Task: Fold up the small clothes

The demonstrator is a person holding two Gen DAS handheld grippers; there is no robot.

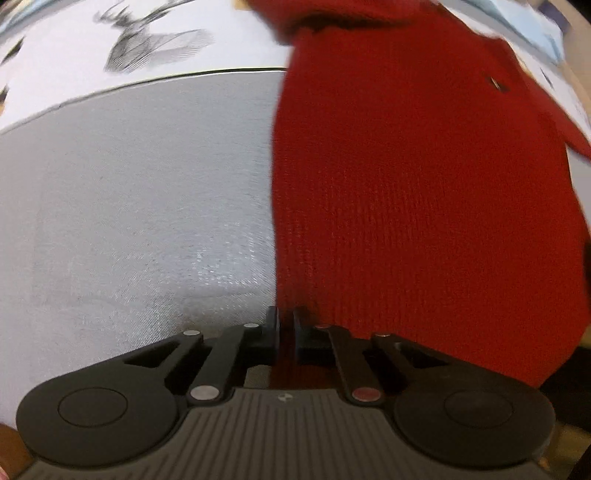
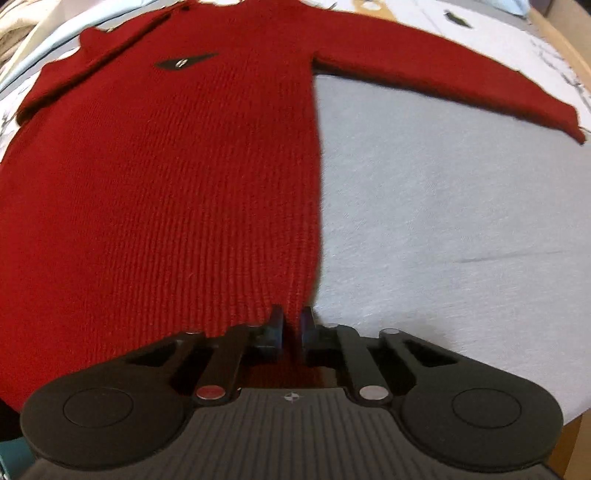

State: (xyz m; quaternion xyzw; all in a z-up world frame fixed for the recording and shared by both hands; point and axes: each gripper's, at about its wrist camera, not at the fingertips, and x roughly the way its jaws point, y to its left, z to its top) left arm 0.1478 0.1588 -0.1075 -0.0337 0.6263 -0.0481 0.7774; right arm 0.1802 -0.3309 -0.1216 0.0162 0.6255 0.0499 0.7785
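A small red knit sweater [image 2: 184, 177] lies flat on a grey cloth [image 2: 443, 221], front up, with a dark badge [image 2: 183, 62] on the chest. One sleeve [image 2: 443, 70] stretches out to the right; the other sleeve [image 2: 92, 55] is folded over the chest. My right gripper [image 2: 291, 321] is shut on the sweater's bottom hem at its right corner. In the left wrist view the sweater [image 1: 424, 184] fills the right side. My left gripper [image 1: 285, 321] is shut on the hem at the sweater's left corner.
The grey cloth [image 1: 129, 221] covers the table under the sweater. Beyond it is a white sheet with a dark sketch print [image 1: 155, 48]. A wooden table edge [image 2: 576, 62] shows at the far right. Pale bedding [image 2: 22, 22] lies at the top left.
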